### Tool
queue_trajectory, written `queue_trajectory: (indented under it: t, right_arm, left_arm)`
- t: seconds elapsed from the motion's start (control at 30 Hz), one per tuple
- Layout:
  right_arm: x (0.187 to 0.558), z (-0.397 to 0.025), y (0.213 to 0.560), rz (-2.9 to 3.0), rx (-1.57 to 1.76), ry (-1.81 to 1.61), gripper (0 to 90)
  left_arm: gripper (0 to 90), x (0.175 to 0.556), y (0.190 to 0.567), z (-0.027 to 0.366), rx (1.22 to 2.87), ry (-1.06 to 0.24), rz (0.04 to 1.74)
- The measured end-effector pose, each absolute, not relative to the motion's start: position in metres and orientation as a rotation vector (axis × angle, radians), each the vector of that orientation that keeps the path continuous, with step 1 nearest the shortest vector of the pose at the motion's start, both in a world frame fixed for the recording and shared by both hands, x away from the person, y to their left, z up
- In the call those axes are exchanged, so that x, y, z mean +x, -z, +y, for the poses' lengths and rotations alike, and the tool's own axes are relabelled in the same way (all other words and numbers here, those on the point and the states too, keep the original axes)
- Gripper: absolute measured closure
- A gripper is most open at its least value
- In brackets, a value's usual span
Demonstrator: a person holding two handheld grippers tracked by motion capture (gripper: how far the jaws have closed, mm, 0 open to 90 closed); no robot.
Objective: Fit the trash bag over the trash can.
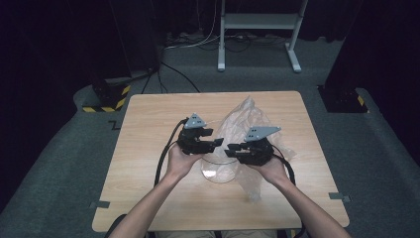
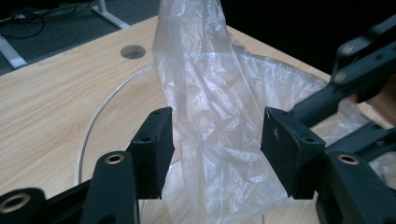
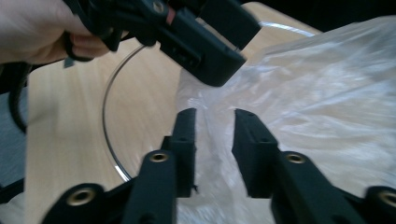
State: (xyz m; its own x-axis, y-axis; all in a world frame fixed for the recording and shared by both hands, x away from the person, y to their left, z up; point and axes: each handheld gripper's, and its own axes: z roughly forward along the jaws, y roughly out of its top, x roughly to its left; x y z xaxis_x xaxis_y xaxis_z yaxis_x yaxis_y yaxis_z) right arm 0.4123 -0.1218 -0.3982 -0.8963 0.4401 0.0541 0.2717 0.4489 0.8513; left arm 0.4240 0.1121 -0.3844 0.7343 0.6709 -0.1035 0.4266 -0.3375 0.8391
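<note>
A crumpled clear plastic bag [image 1: 250,121] lies over a clear glass bowl [image 1: 218,174] in the middle of the wooden table [image 1: 148,134]. My left gripper [image 1: 216,140] is held just left of the bag. In the left gripper view it is open [image 2: 217,137], with a raised fold of the bag [image 2: 210,88] standing between its jaws and the bowl's rim [image 2: 100,109] curving off to the left. My right gripper [image 1: 231,149] faces it from the right. Its jaws [image 3: 214,140] stand a little apart around the film [image 3: 322,107], with the left gripper [image 3: 231,46] close above.
A white metal stand [image 1: 257,22] and loose cables are on the floor behind the table. Black bases with yellow stripes sit at the far left [image 1: 106,96] and far right [image 1: 346,99]. A round hole [image 2: 132,51] is cut in the tabletop beyond the bowl.
</note>
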Motion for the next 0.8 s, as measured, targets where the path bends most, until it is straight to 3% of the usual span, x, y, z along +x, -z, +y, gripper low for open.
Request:
queue_trajectory:
  t: [0.23, 0.37, 0.57, 0.8]
  right_arm:
    - [0.405, -0.147, 0.386, 2.339, 0.749, -1.438, 51.6]
    - [0.414, -0.170, 0.388, 2.251, 0.900, -1.453, 48.8]
    - [0.430, -0.188, 0.402, 2.249, 1.085, -1.523, 48.7]
    - [0.435, -0.190, 0.405, 2.283, 1.135, -1.618, 58.3]
  left_arm:
    - [43.2, 0.429, 0.389, 0.104, 2.017, -0.328, 0.839]
    - [43.3, 0.431, 0.391, 0.102, 2.023, -0.328, 0.842]
    - [43.3, 0.430, 0.392, 0.100, 2.031, -0.343, 0.840]
    - [42.9, 0.429, 0.394, 0.096, 2.050, -0.371, 0.828]
